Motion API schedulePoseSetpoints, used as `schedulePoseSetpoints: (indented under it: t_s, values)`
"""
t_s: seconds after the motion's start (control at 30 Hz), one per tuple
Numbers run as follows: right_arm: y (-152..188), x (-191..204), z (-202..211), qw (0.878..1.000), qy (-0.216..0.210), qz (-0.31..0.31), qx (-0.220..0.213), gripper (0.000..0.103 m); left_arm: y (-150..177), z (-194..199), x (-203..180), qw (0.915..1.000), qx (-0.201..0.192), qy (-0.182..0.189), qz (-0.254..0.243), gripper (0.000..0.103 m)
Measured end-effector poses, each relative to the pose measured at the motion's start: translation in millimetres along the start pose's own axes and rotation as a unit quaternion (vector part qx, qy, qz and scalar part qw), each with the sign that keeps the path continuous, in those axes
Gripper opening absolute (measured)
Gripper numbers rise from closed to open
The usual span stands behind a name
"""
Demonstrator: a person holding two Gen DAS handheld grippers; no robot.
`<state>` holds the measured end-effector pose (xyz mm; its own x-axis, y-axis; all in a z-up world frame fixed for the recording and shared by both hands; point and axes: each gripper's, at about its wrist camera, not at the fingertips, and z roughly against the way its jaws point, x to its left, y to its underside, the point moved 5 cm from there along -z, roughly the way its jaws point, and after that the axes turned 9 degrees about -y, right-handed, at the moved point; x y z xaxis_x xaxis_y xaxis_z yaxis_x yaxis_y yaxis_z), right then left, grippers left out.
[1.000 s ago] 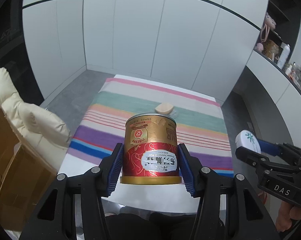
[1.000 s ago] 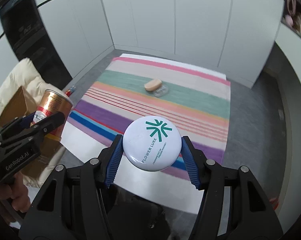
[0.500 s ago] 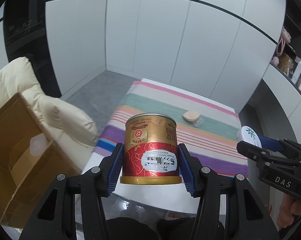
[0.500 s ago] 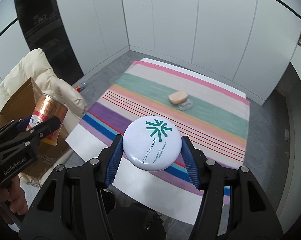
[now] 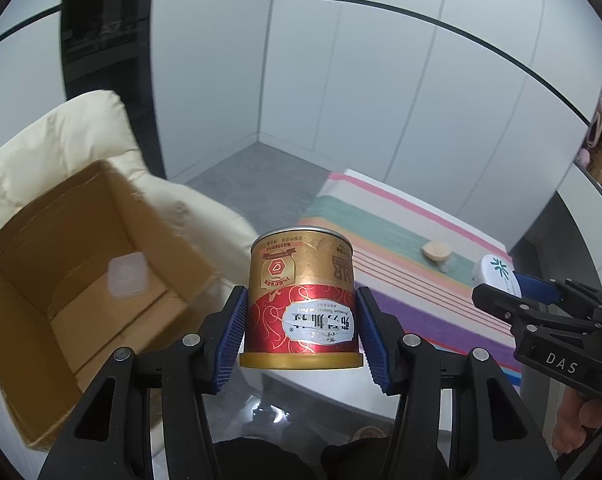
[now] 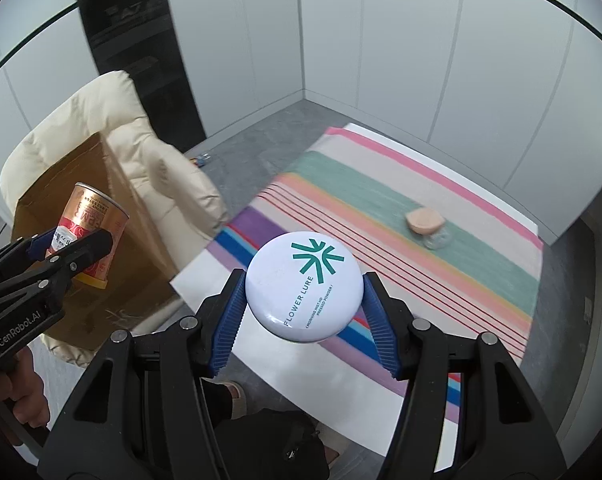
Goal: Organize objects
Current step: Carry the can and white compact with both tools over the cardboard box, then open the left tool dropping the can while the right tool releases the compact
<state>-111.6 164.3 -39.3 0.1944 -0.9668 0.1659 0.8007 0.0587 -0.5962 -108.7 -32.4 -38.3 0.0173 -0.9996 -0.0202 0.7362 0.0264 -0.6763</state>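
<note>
My left gripper (image 5: 301,332) is shut on a gold and red can (image 5: 303,300), held upright in the air to the right of an open cardboard box (image 5: 33,292). The can also shows in the right wrist view (image 6: 91,232), in front of the box (image 6: 141,276). My right gripper (image 6: 303,300) is shut on a round white compact (image 6: 303,284) with a teal logo, above the near edge of a striped cloth (image 6: 441,272). A small white square item (image 5: 127,274) lies inside the box.
The box rests on a cream padded chair (image 6: 149,160). A peach sponge (image 6: 423,220) and a clear lid (image 6: 437,240) lie on the striped cloth. White cabinet walls stand behind; a dark shelf unit (image 6: 141,48) is at the left. Grey floor lies between.
Both grippers have swung to the left with their loads. The cardboard box and chair have come further into view; the striped cloth has shifted to the right.
</note>
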Motion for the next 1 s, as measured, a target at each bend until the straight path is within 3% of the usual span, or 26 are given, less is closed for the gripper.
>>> schedulePoseSetpoints:
  t_s: [0.37, 1.0]
  values:
    - [-18, 66, -27, 0.998, -0.04, 0.048, 0.007, 0.06, 5, 7, 70, 0.9984, -0.001, -0.039, 0.041, 0.054]
    - [-30, 173, -56, 0.988, -0.093, 0.123, 0.018, 0.06, 28, 20, 156, 0.9922, 0.004, -0.096, 0.079, 0.055]
